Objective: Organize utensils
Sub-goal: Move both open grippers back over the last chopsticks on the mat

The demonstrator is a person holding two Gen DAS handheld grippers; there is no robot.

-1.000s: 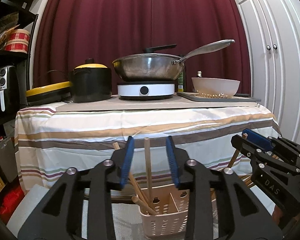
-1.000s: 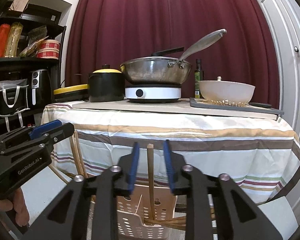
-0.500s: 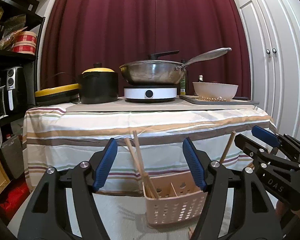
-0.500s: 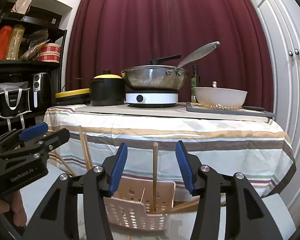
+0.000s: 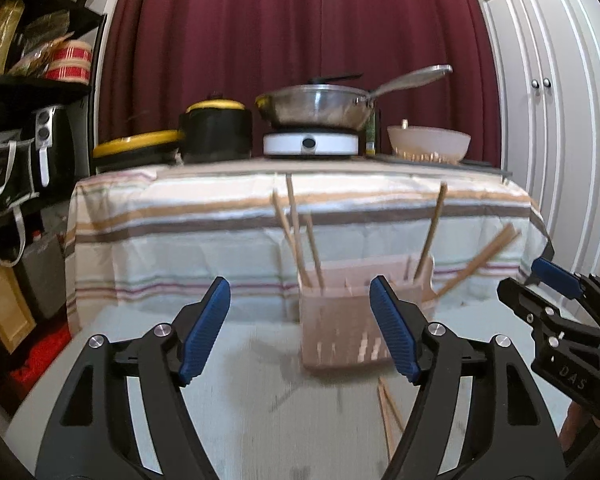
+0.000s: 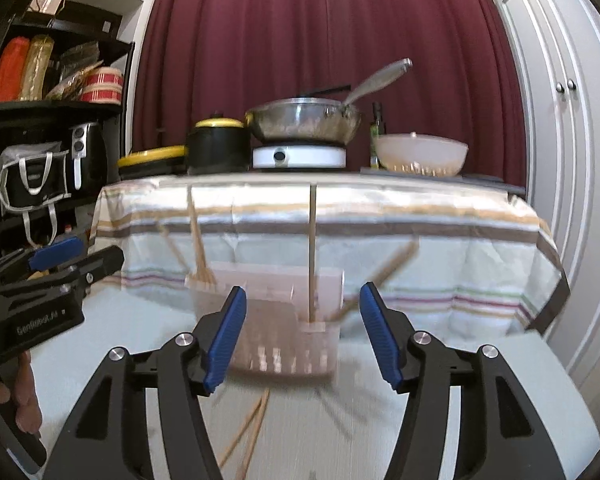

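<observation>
Wooden chopsticks [image 5: 300, 236] now stand free in the caddy [image 5: 340, 320]; left gripper [image 5: 300, 332] and right gripper [image 6: 302, 336] have pulled back, jaws spread wider, empty.

Two hand-held grippers are showing: the left hand-held gripper [image 5: 300, 328] and the right hand-held gripper [image 6: 302, 334], each spreading two blue-padded fingers. One pale slotted utensil basket [image 5: 340, 332] is sitting on the near surface. Wooden chopsticks are standing in it: three [image 5: 296, 232] in its left end, one [image 5: 430, 232] upright toward the right, and at least one [image 5: 480, 260] leaning out sideways (blur is making that count uncertain). Two more loose chopsticks [image 5: 388, 412] are lying in front of the basket. On the bench [image 5: 300, 208] beyond are sitting one steel wok [image 5: 316, 110], one black pot [image 5: 216, 132] with a yellow lid, one white burner [image 5: 310, 144], one pale colander [image 5: 428, 142] and one bottle [image 6: 376, 128].
</observation>
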